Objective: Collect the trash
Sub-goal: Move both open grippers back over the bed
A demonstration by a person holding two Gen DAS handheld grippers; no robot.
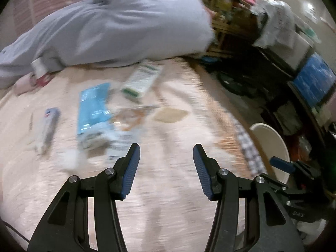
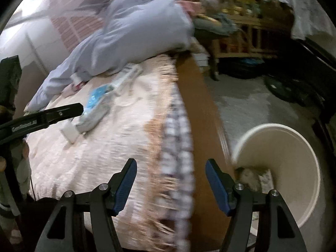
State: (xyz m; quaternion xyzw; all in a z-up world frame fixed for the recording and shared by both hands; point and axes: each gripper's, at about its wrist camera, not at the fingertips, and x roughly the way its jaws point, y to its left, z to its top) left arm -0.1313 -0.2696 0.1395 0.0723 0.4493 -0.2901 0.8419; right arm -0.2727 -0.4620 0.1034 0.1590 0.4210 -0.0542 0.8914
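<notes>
Trash lies on a pink bedspread (image 1: 168, 189): a blue wrapper (image 1: 93, 107), a white and green box (image 1: 142, 79), a clear wrapper (image 1: 130, 115), a grey tube (image 1: 49, 126) and a white crumpled bit (image 1: 70, 157). My left gripper (image 1: 166, 168) is open and empty above the bedspread, just right of the trash. My right gripper (image 2: 171, 182) is open and empty over the bed's edge. A white bin (image 2: 279, 168) stands on the floor beside the bed with some trash inside; it also shows in the left wrist view (image 1: 273, 145). The blue wrapper (image 2: 96, 96) shows in the right wrist view too.
A grey blanket (image 1: 117, 25) is heaped at the far side of the bed. A wooden rack (image 1: 222, 21) and dark clutter stand beyond the bed on the right. The left gripper's arm (image 2: 42, 117) shows at the left of the right wrist view.
</notes>
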